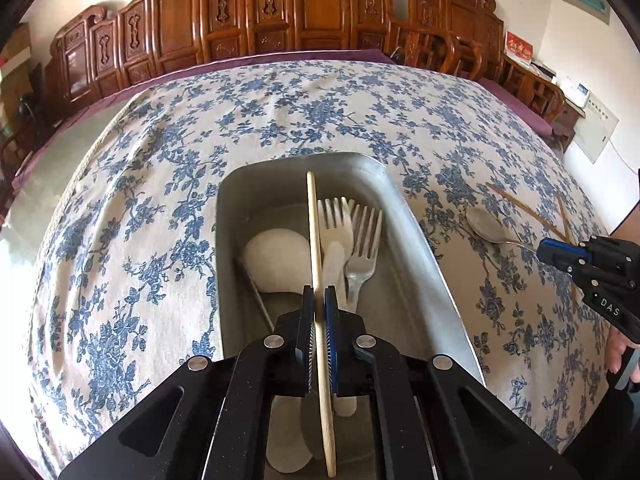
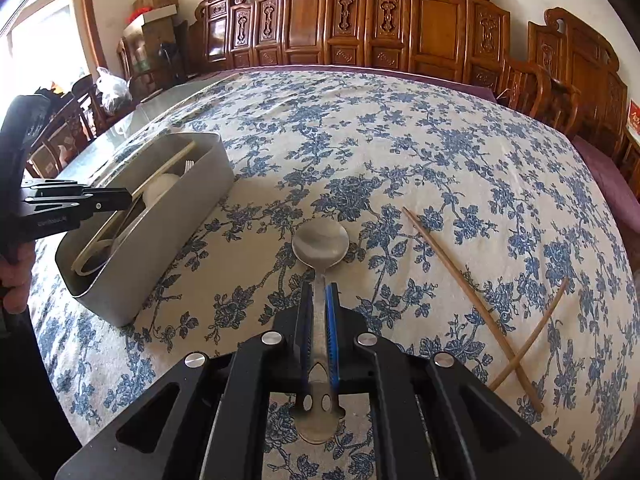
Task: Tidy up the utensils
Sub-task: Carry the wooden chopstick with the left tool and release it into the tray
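My left gripper (image 1: 319, 292) is shut on a wooden chopstick (image 1: 314, 232) and holds it over the grey metal box (image 1: 404, 208). Inside the box lie a white spoon (image 1: 276, 260), a white fork (image 1: 334, 220) and a metal fork (image 1: 366, 240). My right gripper (image 2: 319, 290) is shut on the handle of a metal spoon (image 2: 320, 246), its bowl over the cloth. Two wooden chopsticks (image 2: 460, 276) lie crossed on the cloth to its right. The box (image 2: 160, 232) and the left gripper (image 2: 116, 199) show at the left of the right wrist view.
The table wears a blue floral cloth (image 1: 168, 184). Carved wooden chairs (image 2: 360, 20) line the far edge and the right side. A person's hand (image 2: 14, 276) shows at the left edge. The right gripper (image 1: 560, 254) with the spoon shows at the right of the left view.
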Demonstrator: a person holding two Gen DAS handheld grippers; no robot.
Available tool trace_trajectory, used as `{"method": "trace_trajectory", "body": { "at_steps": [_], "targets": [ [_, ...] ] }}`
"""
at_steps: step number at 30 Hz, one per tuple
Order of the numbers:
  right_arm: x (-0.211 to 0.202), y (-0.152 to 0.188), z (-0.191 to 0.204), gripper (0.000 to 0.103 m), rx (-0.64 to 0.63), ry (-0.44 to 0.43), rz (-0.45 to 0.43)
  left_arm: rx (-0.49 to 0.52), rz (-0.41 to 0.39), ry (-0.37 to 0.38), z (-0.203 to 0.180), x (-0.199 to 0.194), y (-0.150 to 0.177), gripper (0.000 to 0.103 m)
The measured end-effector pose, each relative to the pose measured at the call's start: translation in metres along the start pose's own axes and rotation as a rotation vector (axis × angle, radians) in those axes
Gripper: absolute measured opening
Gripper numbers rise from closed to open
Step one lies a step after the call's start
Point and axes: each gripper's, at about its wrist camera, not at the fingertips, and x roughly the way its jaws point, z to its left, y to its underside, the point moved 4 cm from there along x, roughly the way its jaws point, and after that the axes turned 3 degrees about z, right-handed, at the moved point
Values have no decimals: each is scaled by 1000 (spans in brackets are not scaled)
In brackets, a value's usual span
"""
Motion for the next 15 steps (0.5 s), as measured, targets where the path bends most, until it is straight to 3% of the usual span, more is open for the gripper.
{"method": "trace_trajectory", "body": {
  "at_steps": [5,6,8,15],
  "targets": [
    [-6,-3,7,8,-9,1,-15,-18,-16,11,5,-7,0,7],
    [-9,-5,9,0,-12,1,-22,-19,-24,11,6,-10,0,12],
    [-15,-7,14,0,-16,1,-35,-18,-41,7,8,-16,-1,16],
    [1,2,14,1,-18,57,32,-25,-62,23,12,-25,-1,17]
  ]
}}
